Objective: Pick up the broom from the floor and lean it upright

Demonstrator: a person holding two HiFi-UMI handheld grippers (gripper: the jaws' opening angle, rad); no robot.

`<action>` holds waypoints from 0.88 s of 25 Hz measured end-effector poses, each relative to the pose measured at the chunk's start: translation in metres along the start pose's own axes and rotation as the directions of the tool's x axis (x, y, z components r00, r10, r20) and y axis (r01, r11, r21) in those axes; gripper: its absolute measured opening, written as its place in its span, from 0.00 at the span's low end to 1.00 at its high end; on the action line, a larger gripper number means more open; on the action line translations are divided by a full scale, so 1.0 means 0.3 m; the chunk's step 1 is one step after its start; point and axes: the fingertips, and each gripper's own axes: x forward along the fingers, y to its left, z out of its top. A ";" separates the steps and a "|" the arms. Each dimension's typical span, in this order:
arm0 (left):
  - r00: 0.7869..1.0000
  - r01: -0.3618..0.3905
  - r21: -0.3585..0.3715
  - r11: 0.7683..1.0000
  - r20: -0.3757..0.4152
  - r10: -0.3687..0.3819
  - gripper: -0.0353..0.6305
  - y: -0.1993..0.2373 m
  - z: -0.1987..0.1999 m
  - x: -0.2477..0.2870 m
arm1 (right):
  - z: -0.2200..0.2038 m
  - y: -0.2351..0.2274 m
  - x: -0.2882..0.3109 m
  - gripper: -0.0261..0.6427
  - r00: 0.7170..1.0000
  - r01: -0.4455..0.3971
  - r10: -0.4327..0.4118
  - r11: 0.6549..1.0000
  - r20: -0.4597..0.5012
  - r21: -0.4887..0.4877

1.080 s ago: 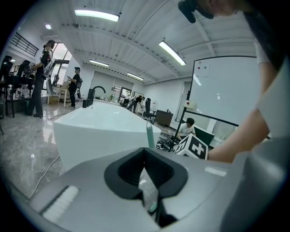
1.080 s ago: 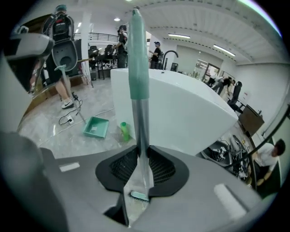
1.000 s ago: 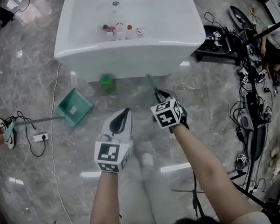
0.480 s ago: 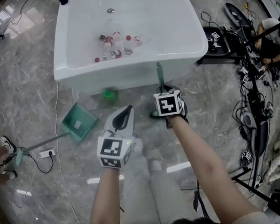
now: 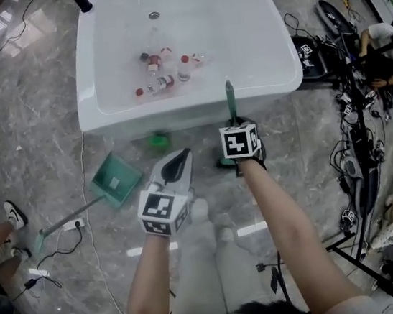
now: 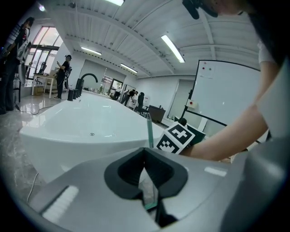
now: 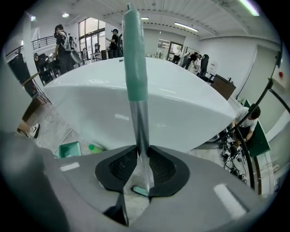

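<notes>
Green-gripped broom (image 7: 134,68) stands upright, long axis near-vertical (grip end up); right tongs (image 7: 138,154) clamp its metal shaft, left tongs (image 6: 145,156) closed, empty.

The head camera sits high on the person and looks almost straight down at both arms, the floor (image 5: 34,139) and the white tub (image 5: 189,103). The left gripper (image 6: 145,156) camera sits low and looks nearly level past its jaws at the tub's side. The right gripper (image 7: 139,158) camera looks along its jaws, very near the broom handle (image 7: 136,81). All three see the tub and the handle.
</notes>
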 end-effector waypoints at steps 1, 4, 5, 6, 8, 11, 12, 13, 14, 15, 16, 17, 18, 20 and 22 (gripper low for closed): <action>1.000 0.003 -0.004 1.000 -0.004 -0.003 0.05 0.004 -0.002 0.005 | 0.002 -0.002 0.005 0.17 1.000 0.004 -0.004 1.000 -0.002 -0.001; 1.000 0.010 -0.012 1.000 -0.017 -0.010 0.05 0.012 -0.012 0.018 | 0.010 -0.007 0.018 0.17 1.000 0.012 -0.012 1.000 -0.007 0.000; 1.000 0.013 -0.013 1.000 -0.021 -0.013 0.05 0.012 -0.016 0.021 | 0.017 -0.008 0.021 0.17 1.000 0.015 -0.015 1.000 -0.002 -0.004; 1.000 0.016 -0.014 1.000 -0.024 -0.016 0.05 0.011 -0.020 0.024 | 0.024 -0.010 0.023 0.17 1.000 0.019 -0.019 1.000 0.003 -0.010; 0.999 0.021 -0.013 1.000 -0.030 -0.021 0.05 0.008 -0.025 0.026 | 0.026 -0.016 0.027 0.17 1.000 0.028 -0.028 0.999 0.006 -0.018; 0.999 0.027 -0.010 1.000 -0.030 -0.028 0.05 0.004 -0.032 0.023 | 0.031 -0.013 0.029 0.17 0.999 0.033 -0.032 0.999 0.021 -0.031; 0.999 0.027 -0.009 1.000 -0.030 -0.027 0.05 0.004 -0.034 0.021 | 0.031 -0.011 0.031 0.18 0.999 0.031 -0.030 0.999 0.025 -0.039; 0.999 0.026 -0.008 1.000 -0.030 -0.026 0.05 0.005 -0.035 0.020 | 0.031 -0.009 0.034 0.20 0.999 0.026 -0.025 0.999 0.028 -0.046; 0.999 0.024 -0.007 1.000 -0.030 -0.024 0.05 0.007 -0.036 0.018 | 0.031 -0.009 0.036 0.22 0.999 0.020 -0.019 0.999 0.030 -0.049; 0.999 0.021 -0.007 1.000 -0.029 -0.021 0.05 0.010 -0.037 0.016 | 0.031 -0.010 0.038 0.25 0.999 0.016 -0.014 0.999 0.034 -0.051; 0.999 0.017 -0.006 1.000 -0.028 -0.018 0.05 0.014 -0.038 0.014 | 0.033 -0.013 0.037 0.27 0.999 0.013 -0.011 0.999 0.038 -0.051; 1.000 0.014 -0.006 1.000 -0.026 -0.014 0.05 0.016 -0.039 0.011 | 0.034 -0.015 0.035 0.29 0.999 0.011 -0.008 0.999 0.045 -0.052; 1.000 0.012 -0.007 1.000 -0.025 -0.012 0.05 0.015 -0.040 0.007 | 0.034 -0.016 0.030 0.31 0.999 0.006 -0.003 0.998 0.052 -0.055; 1.000 0.007 -0.008 1.000 -0.025 -0.007 0.05 0.009 -0.045 -0.001 | 0.032 -0.018 0.017 0.33 0.998 -0.004 0.008 0.998 0.069 -0.066; 1.000 0.002 -0.008 1.000 -0.022 -0.002 0.05 -0.001 -0.048 -0.009 | 0.030 -0.018 -0.004 0.34 0.996 -0.018 0.025 0.997 0.088 -0.079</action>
